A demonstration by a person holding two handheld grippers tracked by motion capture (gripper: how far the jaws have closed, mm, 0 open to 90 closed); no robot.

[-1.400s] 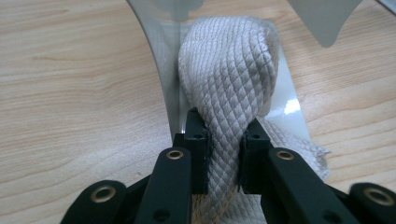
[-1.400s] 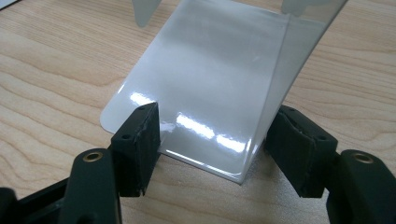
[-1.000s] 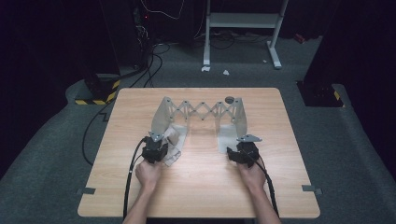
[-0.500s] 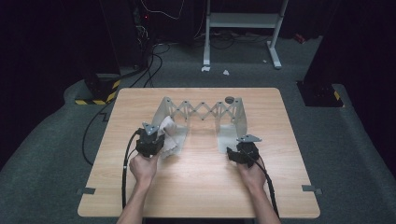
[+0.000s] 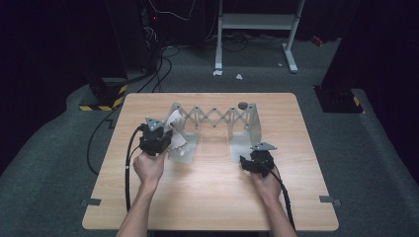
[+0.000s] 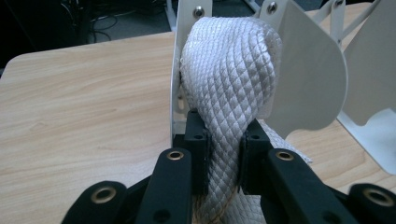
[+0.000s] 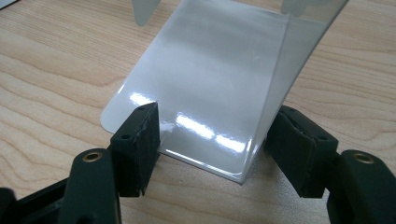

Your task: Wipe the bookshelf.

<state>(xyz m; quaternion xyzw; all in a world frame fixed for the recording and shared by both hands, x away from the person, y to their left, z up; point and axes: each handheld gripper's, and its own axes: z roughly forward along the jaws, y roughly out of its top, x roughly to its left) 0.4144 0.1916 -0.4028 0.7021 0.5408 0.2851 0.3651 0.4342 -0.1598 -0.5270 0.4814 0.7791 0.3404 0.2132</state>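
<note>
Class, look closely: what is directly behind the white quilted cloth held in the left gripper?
Behind the white quilted cloth stands the white metal rack's upright end plate. The cloth covers the plate's middle, so that part cannot be seen.

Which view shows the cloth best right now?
The left gripper view: the cloth is close up, pinched between the left gripper jaws against the rack. The high view shows it small and bunched.

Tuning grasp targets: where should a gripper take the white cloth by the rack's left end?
Pinch the gathered neck of the white cloth, coming from the person's side as the left gripper does: it is narrow there, while the top balloons against the rack's end plate.
</note>
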